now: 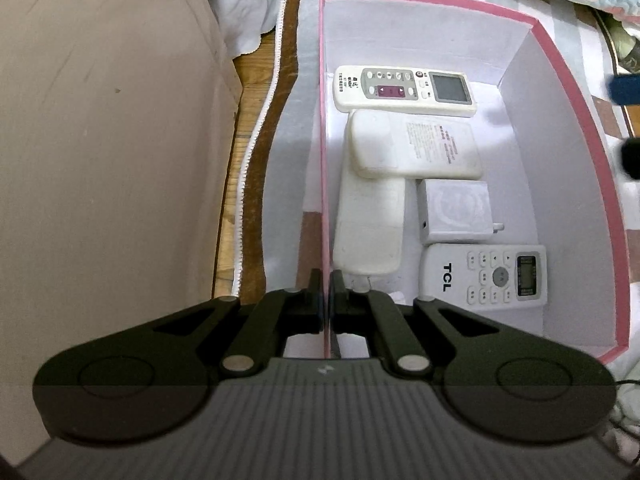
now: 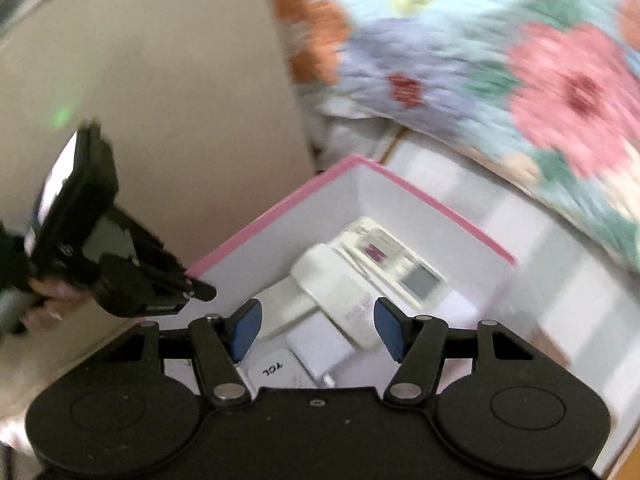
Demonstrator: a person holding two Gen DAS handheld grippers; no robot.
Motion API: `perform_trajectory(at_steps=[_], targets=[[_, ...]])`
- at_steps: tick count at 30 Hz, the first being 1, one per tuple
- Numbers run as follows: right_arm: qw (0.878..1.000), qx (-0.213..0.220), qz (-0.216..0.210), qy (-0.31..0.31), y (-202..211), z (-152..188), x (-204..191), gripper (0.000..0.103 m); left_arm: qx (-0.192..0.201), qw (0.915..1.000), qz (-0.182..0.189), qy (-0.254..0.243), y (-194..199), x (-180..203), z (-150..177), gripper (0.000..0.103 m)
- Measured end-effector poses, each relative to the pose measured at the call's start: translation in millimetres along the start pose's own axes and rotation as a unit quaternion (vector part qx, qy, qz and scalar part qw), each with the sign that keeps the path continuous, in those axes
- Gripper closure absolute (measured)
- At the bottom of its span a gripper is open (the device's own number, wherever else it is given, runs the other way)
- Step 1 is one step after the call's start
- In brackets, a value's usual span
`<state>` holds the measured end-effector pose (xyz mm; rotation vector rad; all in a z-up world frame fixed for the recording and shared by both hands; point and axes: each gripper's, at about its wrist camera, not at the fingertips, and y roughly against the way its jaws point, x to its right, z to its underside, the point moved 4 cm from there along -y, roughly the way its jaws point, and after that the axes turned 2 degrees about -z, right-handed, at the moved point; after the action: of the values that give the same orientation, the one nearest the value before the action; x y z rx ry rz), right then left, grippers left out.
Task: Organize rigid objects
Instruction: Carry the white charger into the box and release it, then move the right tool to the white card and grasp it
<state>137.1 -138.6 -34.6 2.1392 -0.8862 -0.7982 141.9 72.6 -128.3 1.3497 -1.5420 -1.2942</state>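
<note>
A pink-rimmed white box [image 1: 576, 128] holds three white remotes, a white charger block [image 1: 454, 210] and a white TCL remote [image 1: 484, 276]. My left gripper [image 1: 326, 292] is shut on the box's left wall. In the right wrist view the same box [image 2: 288, 204] lies below my right gripper [image 2: 316, 330], which is open and empty above the charger [image 2: 320, 346] and the TCL remote [image 2: 272, 372]. The left gripper [image 2: 196, 292] shows at the box's edge there.
A beige wall [image 1: 100, 120] stands left of the box. A brown strip with white trim [image 1: 280, 100] runs beside it. A floral quilt [image 2: 500, 60] lies behind the box. The right wrist view is blurred.
</note>
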Motion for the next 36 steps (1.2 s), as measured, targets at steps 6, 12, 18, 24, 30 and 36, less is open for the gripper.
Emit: perform_trajectory(at_steps=[6,12,18,24,30,36], targets=[[0.995,0.024,0.013,-0.096,40,31,37,0.036,-0.003,1.0000,-0.005,-0.002,-1,1,0,0.101],[0.997,0.034,0.036,-0.057,46,70,61,0.036,-0.006,0.9999,-0.012,-0.009,-1,3,0,0.100],[0.995,0.011,0.088,0.051,21,105,62,0.035,-0.009,0.9998,-0.015,-0.013,-1,4,-2,0.100],[0.993,0.009,0.083,0.078,-19,119,72,0.030,-0.011,0.9996,-0.018,-0.017,-3,5,-2,0.100],[0.988,0.003,0.114,0.101,-57,119,80,0.029,-0.013,0.9996,-0.018,-0.018,-4,5,-1,0.099],[0.986,0.003,0.135,0.096,-85,117,86,0.028,-0.014,0.9995,-0.020,-0.018,-5,6,-1,0.099]])
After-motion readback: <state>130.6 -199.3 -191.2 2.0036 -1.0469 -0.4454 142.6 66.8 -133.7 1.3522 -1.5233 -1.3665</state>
